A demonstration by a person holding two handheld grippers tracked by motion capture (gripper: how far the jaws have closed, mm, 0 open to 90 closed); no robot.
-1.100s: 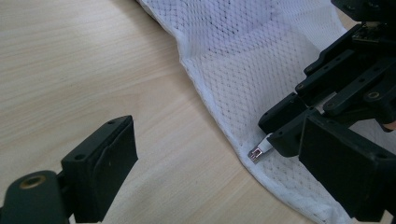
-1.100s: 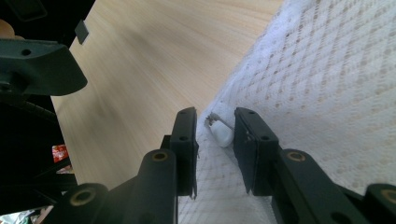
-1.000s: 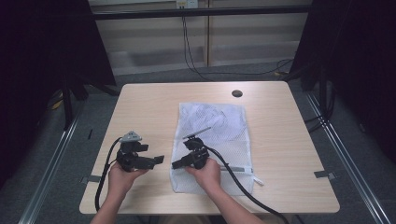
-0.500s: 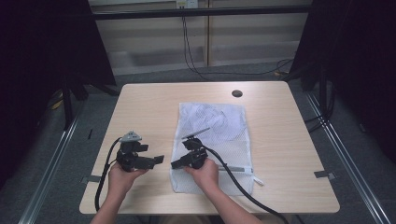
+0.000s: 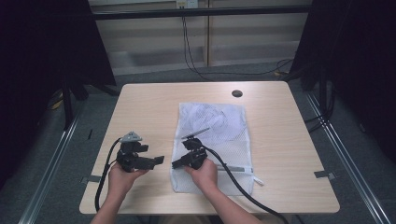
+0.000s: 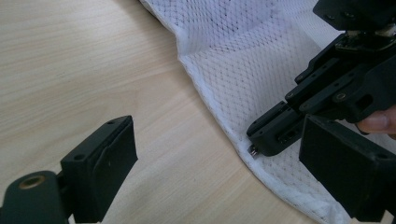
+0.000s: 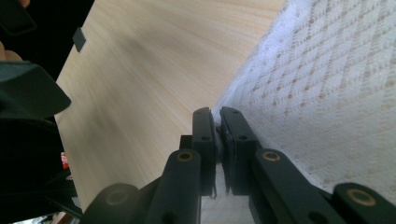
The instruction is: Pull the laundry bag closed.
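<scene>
— What do you see on the table (image 5: pixel 140 107)?

— It is a light wooden table, and a white mesh bag (image 5: pixel 219 135) lies flat on it, a little right of the middle. The bag reaches from about the middle of the table to near the near edge. Some dark, thin lines show through the mesh in its far part; I cannot tell what they are. Far from the person, close to the far edge, there is a small dark round spot (image 5: pixel 237 93) in the wood.

— And the person?

— Two forearms come from the near side. The right hand (image 5: pixel 204 173) rests over the near part of the bag and holds the right gripper (image 5: pixel 176 164), which points to the left, at the left hem of the bag.

— Is it holding the bag?

— Yes. In the right gripper view (image 7: pixel 217 122) the jaws are pressed almost together and the white hem of the mesh bag (image 7: pixel 327 88) sits between them. In the left gripper view (image 6: pixel 254 148) its tip touches this same hem (image 6: pixel 219 116).

— And the other one?

— The left hand (image 5: pixel 121 175) holds the left gripper (image 5: pixel 160 160) just left of the bag, over bare wood, pointing to the right. Its jaws (image 6: pixel 212 179) are spread wide with nothing between them. The two gripper tips are near each other but apart. A black cable (image 5: pixel 233 184) runs from the right gripper across the bag to the near edge.
</scene>
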